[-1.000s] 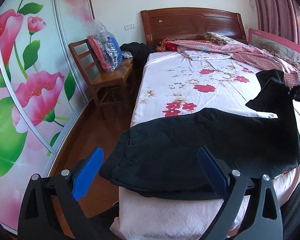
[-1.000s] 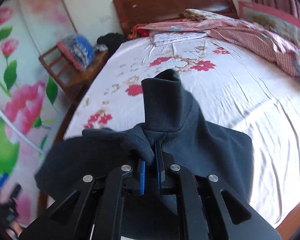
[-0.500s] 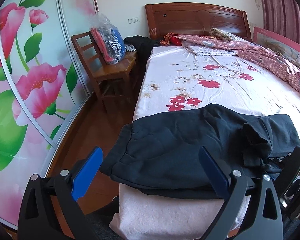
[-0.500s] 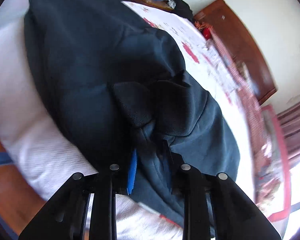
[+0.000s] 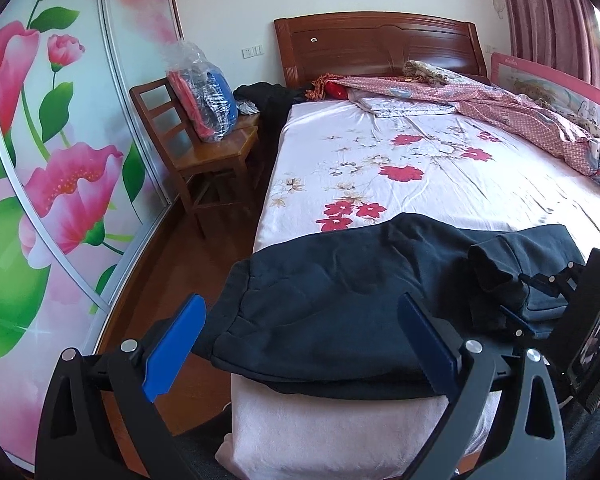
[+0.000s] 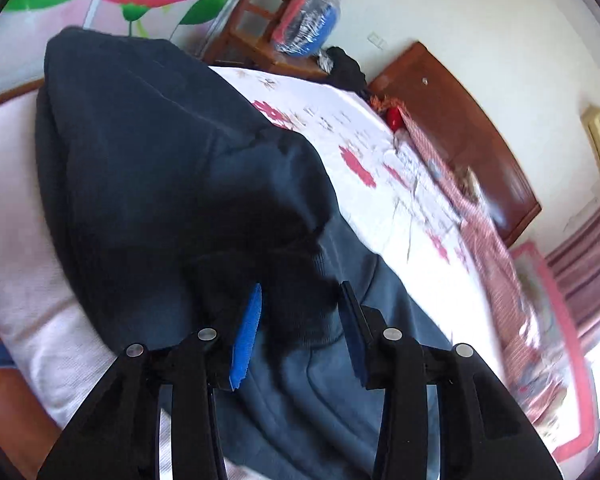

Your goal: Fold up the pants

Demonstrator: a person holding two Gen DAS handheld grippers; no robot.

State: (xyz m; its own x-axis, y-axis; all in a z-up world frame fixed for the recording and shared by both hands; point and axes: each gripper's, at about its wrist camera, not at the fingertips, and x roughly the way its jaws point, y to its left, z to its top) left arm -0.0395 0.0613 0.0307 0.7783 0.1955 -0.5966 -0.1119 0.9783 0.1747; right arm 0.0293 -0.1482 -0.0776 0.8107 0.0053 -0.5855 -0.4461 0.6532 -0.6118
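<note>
Dark navy pants (image 5: 340, 296) lie folded across the near end of the bed (image 5: 440, 168), one edge overhanging its near left corner. Left gripper (image 5: 300, 344) hovers at that near edge — fingers wide apart, empty. Right gripper (image 6: 300, 328) sits low over the bunched cuff (image 6: 284, 248) at right, fingers apart, cloth between them, unclamped.

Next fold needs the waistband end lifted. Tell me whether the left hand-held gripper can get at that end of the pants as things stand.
Probably yes. The left hand-held gripper is open, and the near end of the pants lies on the bed's corner between its fingers, with nothing over it. The right hand-held gripper sits at the far end.
</note>
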